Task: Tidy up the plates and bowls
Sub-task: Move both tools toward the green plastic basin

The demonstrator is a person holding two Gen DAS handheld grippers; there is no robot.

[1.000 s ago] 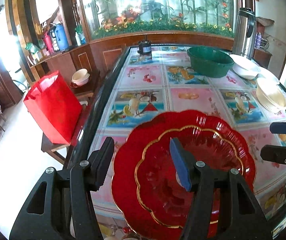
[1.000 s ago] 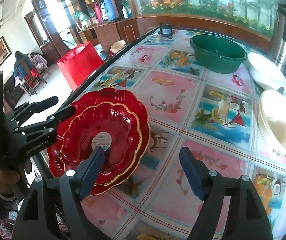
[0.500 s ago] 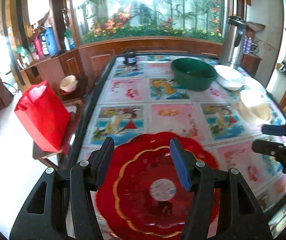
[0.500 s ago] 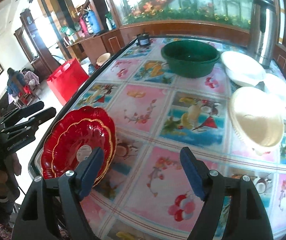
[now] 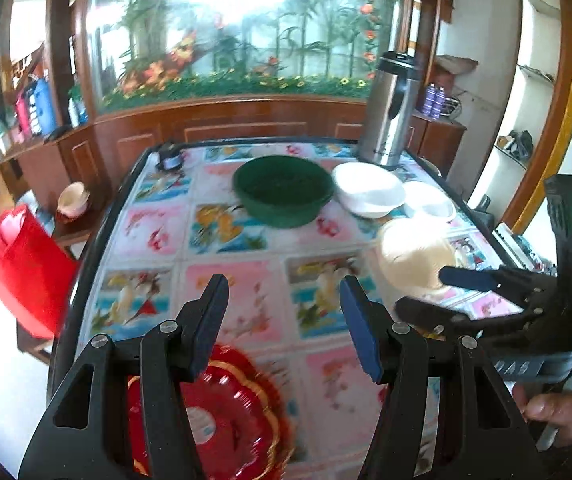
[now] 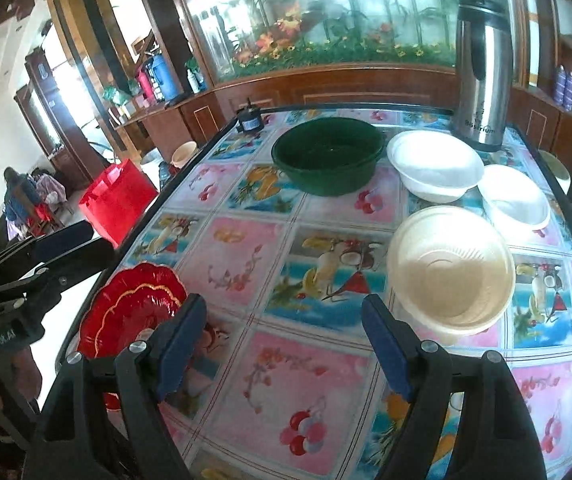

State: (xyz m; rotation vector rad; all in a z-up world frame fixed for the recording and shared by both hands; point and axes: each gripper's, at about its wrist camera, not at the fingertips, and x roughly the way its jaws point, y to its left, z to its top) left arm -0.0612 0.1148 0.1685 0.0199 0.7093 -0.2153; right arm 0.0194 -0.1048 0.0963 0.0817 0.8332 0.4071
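Note:
Two stacked red plates with gold rims [image 5: 230, 420] lie at the table's near left edge; they also show in the right wrist view [image 6: 134, 312]. A cream bowl [image 6: 450, 272] sits at the right, also in the left wrist view [image 5: 414, 256]. Two white bowls [image 6: 436, 166] [image 6: 514, 196] and a dark green bowl [image 6: 326, 160] stand behind it. My left gripper [image 5: 284, 320] is open and empty, above and beyond the red plates. My right gripper [image 6: 286, 340] is open and empty over the table's near middle; it also shows in the left wrist view [image 5: 430, 292].
A steel thermos flask [image 6: 482, 76] stands at the table's far right corner, a small dark jar [image 6: 249, 120] at the far left corner. A red bag [image 6: 116, 200] and a side table with a cup are left of the table. The table [image 6: 246, 260] has a fruit-print cover.
Both grippers have pulled up and back from the red plates, which now lie flat at the near left edge. The right gripper has swung right, toward the cream bowl.

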